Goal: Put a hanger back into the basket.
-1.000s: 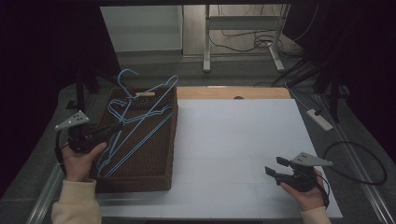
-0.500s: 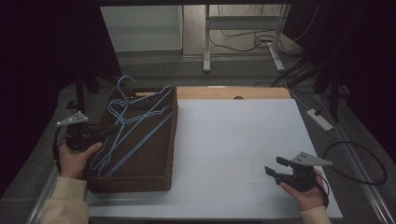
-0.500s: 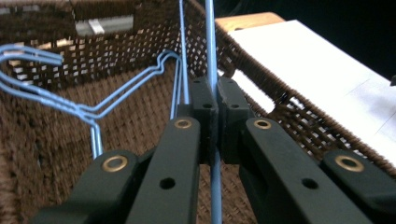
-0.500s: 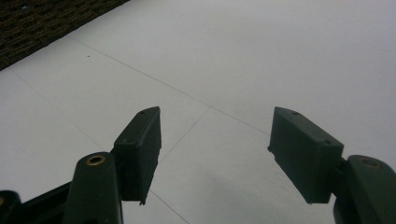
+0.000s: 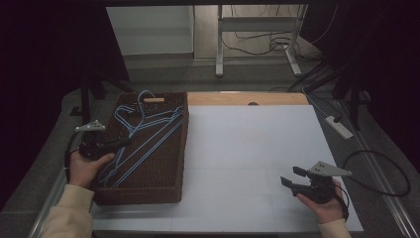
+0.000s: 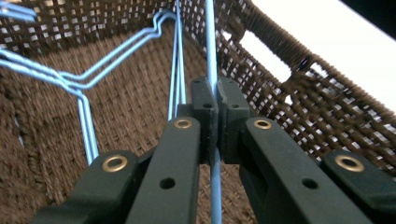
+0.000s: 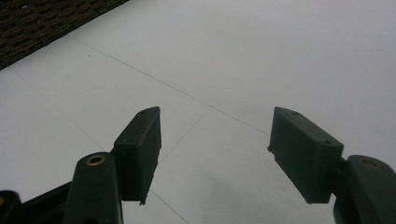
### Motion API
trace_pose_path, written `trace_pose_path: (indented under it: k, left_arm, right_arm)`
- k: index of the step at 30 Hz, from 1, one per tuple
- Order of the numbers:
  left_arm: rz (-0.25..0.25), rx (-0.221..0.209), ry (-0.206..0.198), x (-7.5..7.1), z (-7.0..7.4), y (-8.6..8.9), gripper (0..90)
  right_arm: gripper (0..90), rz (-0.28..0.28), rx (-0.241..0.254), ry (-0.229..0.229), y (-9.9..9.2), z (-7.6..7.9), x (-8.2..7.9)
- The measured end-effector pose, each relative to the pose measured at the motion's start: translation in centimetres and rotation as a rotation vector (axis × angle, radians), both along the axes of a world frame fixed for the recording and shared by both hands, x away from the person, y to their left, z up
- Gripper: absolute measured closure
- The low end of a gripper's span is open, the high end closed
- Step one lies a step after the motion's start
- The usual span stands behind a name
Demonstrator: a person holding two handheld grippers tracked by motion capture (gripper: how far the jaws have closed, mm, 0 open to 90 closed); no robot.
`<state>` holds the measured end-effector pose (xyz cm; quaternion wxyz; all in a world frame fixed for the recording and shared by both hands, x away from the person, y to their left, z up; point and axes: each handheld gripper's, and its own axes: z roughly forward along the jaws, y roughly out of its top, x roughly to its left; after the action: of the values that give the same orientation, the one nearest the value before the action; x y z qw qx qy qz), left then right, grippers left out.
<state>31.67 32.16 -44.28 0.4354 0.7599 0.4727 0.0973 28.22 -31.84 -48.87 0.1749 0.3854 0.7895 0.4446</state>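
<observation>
Several blue wire hangers (image 5: 143, 134) lie in a brown wicker basket (image 5: 163, 188) on the left of the white table. My left gripper (image 5: 124, 142) reaches over the basket's left wall and is shut on the thin wire of one blue hanger (image 6: 211, 56); its pads (image 6: 203, 100) pinch the wire (image 6: 215, 186), which runs straight up between them. Other hangers (image 6: 84, 88) rest on the basket floor beyond. My right gripper (image 5: 291, 176) is held low over the bare table at the front right, jaws wide apart (image 7: 215, 154) with nothing between them.
The basket's woven wall with a handle slot (image 6: 289, 79) rises right of the held wire. A white table top (image 5: 247, 148) spreads right of the basket. A power strip (image 5: 339, 126) and a cable (image 5: 381, 163) lie at the table's right edge.
The left hand and the held hanger have sunk lower into the basket, and the raised hangers have settled flatter. The right gripper has kept still.
</observation>
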Motion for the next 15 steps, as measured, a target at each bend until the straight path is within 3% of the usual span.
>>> trace_pose_path:
  k: [4, 8, 9, 10, 15]
  left_arm:
    - [-0.01, 0.015, 0.029, 0.3, -0.4, -0.2, 87.1]
    - [0.037, 0.034, 0.045, 0.5, -0.4, -0.1, 86.9]
    - [0.08, 0.099, 0.073, 0.8, -0.5, -0.2, 86.9]
    - [0.098, 0.13, 0.091, 0.9, -0.6, -0.3, 86.9]
    - [0.13, 0.245, 0.124, 1.4, -0.9, -1.1, 86.9]
  right_arm:
    - [35.0, 0.001, -0.001, 0.003, 0.0, 0.0, 0.0]
    - [35.1, 0.002, 0.001, 0.004, 0.0, 0.0, 0.1]
    - [35.0, 0.003, 0.0, 0.004, 0.1, 0.0, 0.1]
    - [35.0, 0.004, -0.001, 0.004, 0.1, 0.0, 0.1]
    - [35.0, 0.008, -0.004, 0.008, 0.2, -0.1, 0.1]
